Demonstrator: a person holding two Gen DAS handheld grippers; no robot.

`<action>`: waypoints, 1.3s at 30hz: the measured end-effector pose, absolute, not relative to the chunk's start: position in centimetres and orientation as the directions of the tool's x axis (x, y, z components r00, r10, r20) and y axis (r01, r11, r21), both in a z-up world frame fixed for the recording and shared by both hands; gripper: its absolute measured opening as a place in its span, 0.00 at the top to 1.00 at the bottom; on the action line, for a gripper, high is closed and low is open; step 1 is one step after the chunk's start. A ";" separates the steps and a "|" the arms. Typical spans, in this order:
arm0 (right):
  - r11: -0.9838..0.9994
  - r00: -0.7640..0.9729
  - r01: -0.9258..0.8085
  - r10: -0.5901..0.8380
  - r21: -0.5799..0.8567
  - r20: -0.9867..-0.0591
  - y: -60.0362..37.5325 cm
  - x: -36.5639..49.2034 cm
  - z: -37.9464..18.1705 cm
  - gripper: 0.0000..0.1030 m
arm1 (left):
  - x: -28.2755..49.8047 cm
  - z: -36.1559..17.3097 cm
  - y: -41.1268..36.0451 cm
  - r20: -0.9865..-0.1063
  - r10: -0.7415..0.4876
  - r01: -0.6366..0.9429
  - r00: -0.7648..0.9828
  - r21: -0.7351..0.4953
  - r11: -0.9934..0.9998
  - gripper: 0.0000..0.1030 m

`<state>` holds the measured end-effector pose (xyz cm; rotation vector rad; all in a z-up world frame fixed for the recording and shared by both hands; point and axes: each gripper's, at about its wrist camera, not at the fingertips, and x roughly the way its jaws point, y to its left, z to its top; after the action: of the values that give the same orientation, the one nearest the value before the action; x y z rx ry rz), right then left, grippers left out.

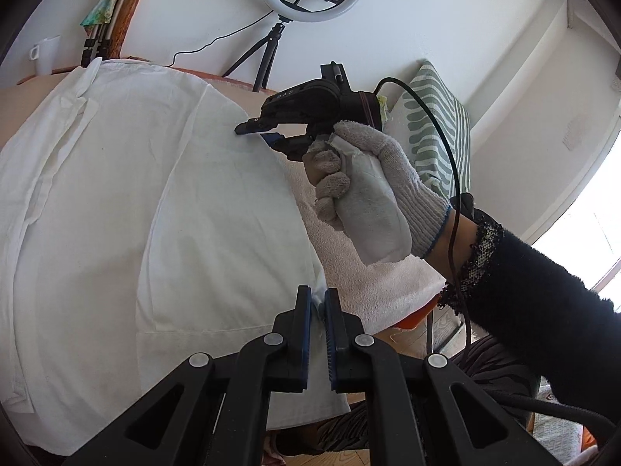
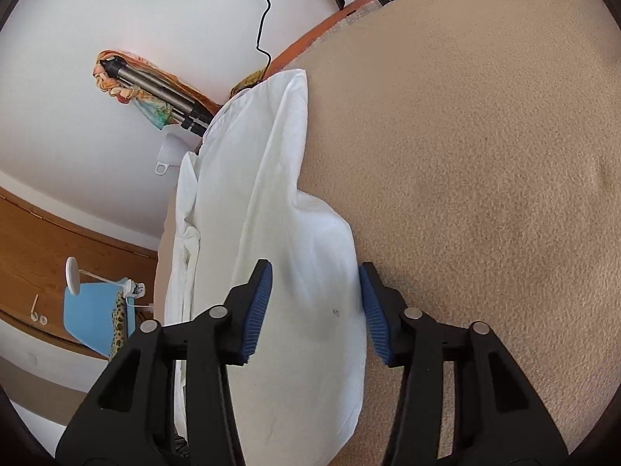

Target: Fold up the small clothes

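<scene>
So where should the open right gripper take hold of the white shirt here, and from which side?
Best guess: the right gripper should pinch the folded edge of the white shirt lying beside the beige towel, coming in from the towel side. That edge sits between its open fingers, while the left gripper pinches the near edge.

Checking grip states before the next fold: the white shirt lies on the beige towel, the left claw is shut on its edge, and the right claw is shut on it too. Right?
Not quite. The right claw is open, its jaws spread over the white shirt, as the right wrist view shows. The rest holds: the shirt lies on the beige towel, and the left claw is shut on its edge.
</scene>
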<state>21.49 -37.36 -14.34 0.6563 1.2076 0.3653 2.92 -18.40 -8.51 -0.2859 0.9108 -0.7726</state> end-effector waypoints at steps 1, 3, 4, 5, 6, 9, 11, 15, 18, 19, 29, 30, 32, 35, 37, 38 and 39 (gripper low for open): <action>0.771 0.314 0.083 0.581 0.632 -0.751 -36.9 21.8 -14.5 0.86 | 2.7 -8.5 -18.4 -0.603 -0.704 0.485 0.376 -0.519 0.704 0.97; 0.788 0.304 0.071 0.567 0.611 -0.766 -36.0 22.1 -14.3 0.90 | 2.5 -8.6 -18.1 -0.601 -0.706 0.485 0.374 -0.522 0.702 0.97; 0.808 0.303 0.056 0.546 0.586 -0.781 -35.4 22.2 -13.9 0.91 | 2.3 -8.7 -17.8 -0.598 -0.709 0.479 0.373 -0.530 0.699 0.97; 0.830 0.302 0.042 0.520 0.556 -0.799 -34.9 22.3 -13.4 0.92 | 2.3 -8.7 -17.5 -0.594 -0.712 0.472 0.374 -0.539 0.698 0.97; 0.845 0.303 0.037 0.500 0.534 -0.812 -34.5 22.4 -12.9 0.92 | 2.3 -8.7 -17.1 -0.589 -0.717 0.463 0.374 -0.551 0.694 0.97; 0.856 0.317 0.032 0.481 0.516 -0.817 -33.6 22.6 -11.2 0.92 | 2.3 -8.7 -16.1 -0.574 -0.724 0.448 0.382 -0.570 0.689 0.97; 0.872 0.331 0.006 0.460 0.489 -0.824 -32.6 22.7 -10.0 0.93 | 2.2 -8.6 -15.3 -0.568 -0.724 0.443 0.392 -0.573 0.689 0.97; 0.894 0.342 -0.054 0.436 0.445 -0.832 -29.8 23.1 -8.0 0.93 | 2.1 -8.5 -13.5 -0.554 -0.724 0.413 0.411 -0.594 0.690 0.97; 0.909 0.340 -0.105 0.414 0.403 -0.845 -26.9 23.3 -7.2 0.93 | 2.1 -8.5 -12.0 -0.552 -0.714 0.382 0.430 -0.606 0.698 0.97; 0.911 0.337 -0.121 0.410 0.393 -0.847 -26.0 23.3 -7.1 0.93 | 2.0 -8.6 -11.4 -0.553 -0.711 0.373 0.434 -0.608 0.701 0.97; 0.909 0.280 -0.261 0.393 0.324 -0.876 -16.2 24.0 -9.0 0.94 | 1.7 -9.6 -6.4 -0.580 -0.650 0.263 0.492 -0.613 0.745 0.97; 0.909 0.274 -0.271 0.388 0.317 -0.880 -15.4 24.0 -9.4 0.94 | 1.7 -9.8 -6.0 -0.586 -0.642 0.254 0.495 -0.609 0.752 0.97; 0.910 0.258 -0.279 0.379 0.307 -0.889 -14.1 24.1 -10.3 0.94 | 1.6 -10.1 -5.3 -0.598 -0.628 0.237 0.498 -0.603 0.762 0.97; 0.909 0.235 -0.287 0.373 0.302 -0.898 -13.0 24.3 -11.7 0.94 | 1.4 -10.7 -4.6 -0.618 -0.610 0.215 0.496 -0.593 0.776 1.00; 0.910 0.229 -0.289 0.368 0.298 -0.901 -12.5 24.4 -12.4 0.94 | 1.1 -11.0 -4.3 -0.632 -0.600 0.203 0.490 -0.587 0.784 1.00; 0.907 0.225 -0.293 0.374 0.304 -0.900 -12.2 24.4 -12.6 0.92 | 1.0 -11.2 -4.2 -0.636 -0.598 0.202 0.487 -0.584 0.786 1.00; 0.902 0.212 -0.294 0.385 0.317 -0.898 -12.0 24.5 -12.8 0.90 | 1.0 -11.4 -4.3 -0.642 -0.594 0.199 0.485 -0.580 0.790 1.00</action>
<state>24.54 -12.03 -12.81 0.0835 1.2732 0.4726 1.02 -4.25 -11.37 -0.4670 0.9501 -0.5045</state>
